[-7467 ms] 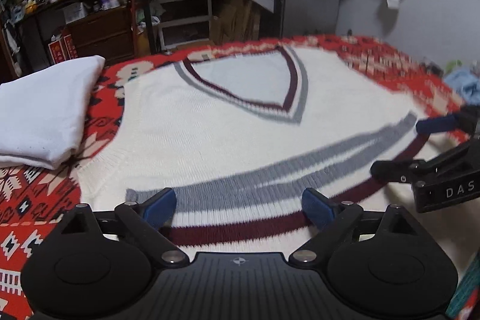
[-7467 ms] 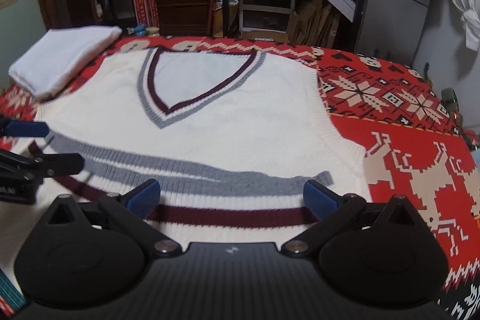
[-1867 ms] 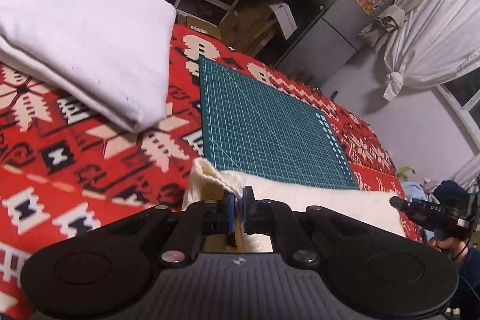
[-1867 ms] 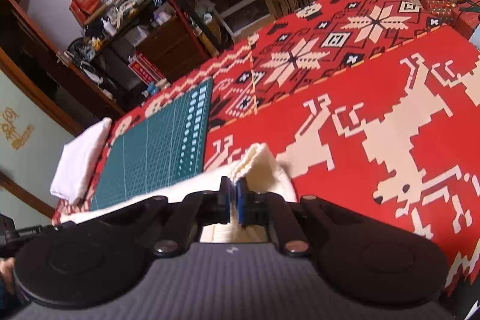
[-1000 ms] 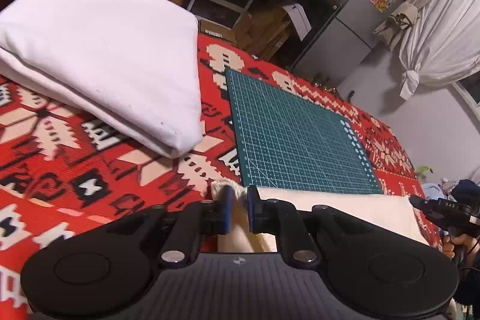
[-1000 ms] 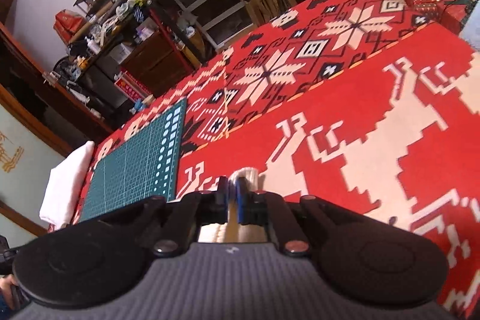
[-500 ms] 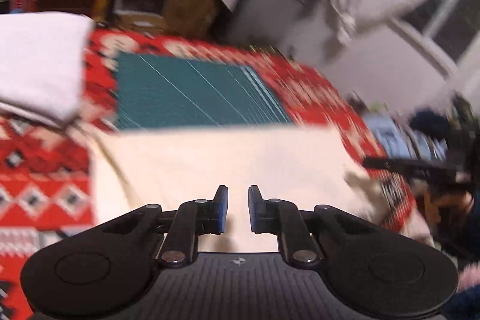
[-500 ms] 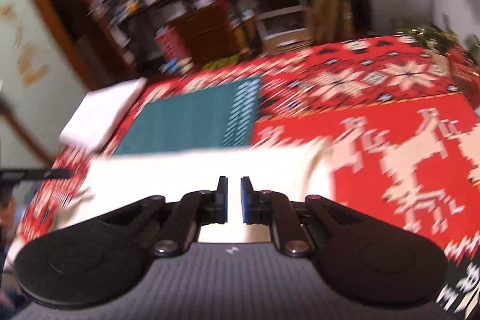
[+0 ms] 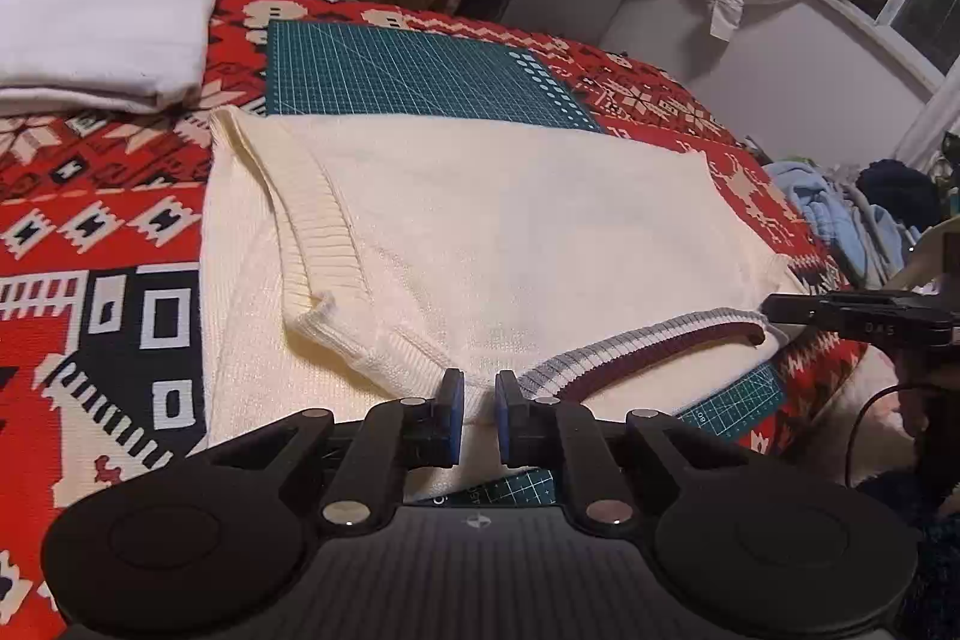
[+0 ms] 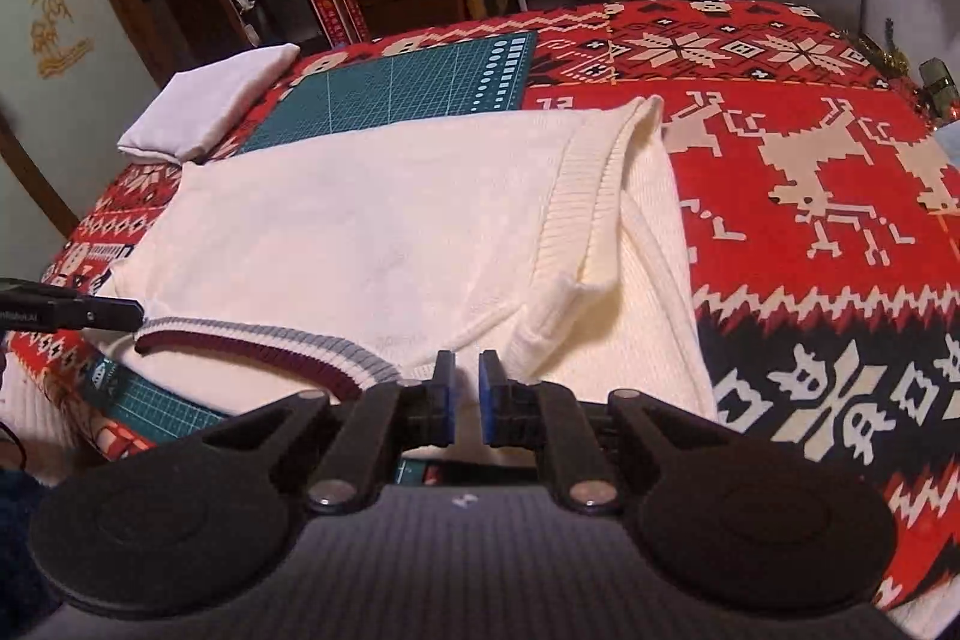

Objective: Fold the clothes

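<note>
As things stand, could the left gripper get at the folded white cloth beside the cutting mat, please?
Probably yes: the folded white cloth lies in the open, and the left gripper holds nothing, with only flat blanket in between.

Cream vest [image 9: 480, 232] folded on red blanket [image 9: 90, 232]; L tongs [image 9: 478, 412] slightly apart, empty, at 6 o'clock; white folded cloth [image 9: 102, 28] 10 o'clock.

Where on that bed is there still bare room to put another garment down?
The red blanket right of the cream sweater vest is bare. The green cutting mat behind it is partly free. The left corner holds a folded white cloth.
</note>
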The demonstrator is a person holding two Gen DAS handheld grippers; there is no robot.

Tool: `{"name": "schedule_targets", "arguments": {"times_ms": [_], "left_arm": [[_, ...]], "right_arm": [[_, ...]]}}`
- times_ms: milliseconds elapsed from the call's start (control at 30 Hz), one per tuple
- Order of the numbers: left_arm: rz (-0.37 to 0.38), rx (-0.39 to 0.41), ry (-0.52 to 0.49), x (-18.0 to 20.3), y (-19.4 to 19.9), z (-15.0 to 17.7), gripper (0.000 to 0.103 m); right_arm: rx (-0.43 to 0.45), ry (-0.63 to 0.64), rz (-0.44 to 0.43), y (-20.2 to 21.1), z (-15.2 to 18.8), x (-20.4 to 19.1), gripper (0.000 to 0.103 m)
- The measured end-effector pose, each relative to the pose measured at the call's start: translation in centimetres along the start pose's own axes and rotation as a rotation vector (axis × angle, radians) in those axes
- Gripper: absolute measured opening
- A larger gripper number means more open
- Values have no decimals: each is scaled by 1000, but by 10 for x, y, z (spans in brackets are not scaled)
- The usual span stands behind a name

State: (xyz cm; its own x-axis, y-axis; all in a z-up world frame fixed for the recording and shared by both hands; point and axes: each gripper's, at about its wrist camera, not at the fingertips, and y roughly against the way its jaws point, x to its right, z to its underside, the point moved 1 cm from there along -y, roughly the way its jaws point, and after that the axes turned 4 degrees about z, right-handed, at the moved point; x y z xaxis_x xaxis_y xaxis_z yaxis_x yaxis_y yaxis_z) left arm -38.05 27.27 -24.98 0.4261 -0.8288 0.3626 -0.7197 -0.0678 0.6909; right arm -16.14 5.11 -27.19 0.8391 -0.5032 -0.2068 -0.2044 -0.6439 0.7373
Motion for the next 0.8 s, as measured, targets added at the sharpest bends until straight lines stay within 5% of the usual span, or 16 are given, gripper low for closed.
{"name": "schedule_targets", "arguments": {"times_ms": [167,433,600,800], "left_arm": [[22,60,-100,21,5,-2,13],[-2,11,-93,19,-12,9,14],[13,7,-73,16,-11,7,14],[19,9,-66,16,-12,8,14]], "right_arm": [[63,99,36,17,-4,-21,10],[21,164,51,2,6,-42,9],[-3,95,30,8,6,-28,9],[80,69,82,14,-8,-18,9]]}}
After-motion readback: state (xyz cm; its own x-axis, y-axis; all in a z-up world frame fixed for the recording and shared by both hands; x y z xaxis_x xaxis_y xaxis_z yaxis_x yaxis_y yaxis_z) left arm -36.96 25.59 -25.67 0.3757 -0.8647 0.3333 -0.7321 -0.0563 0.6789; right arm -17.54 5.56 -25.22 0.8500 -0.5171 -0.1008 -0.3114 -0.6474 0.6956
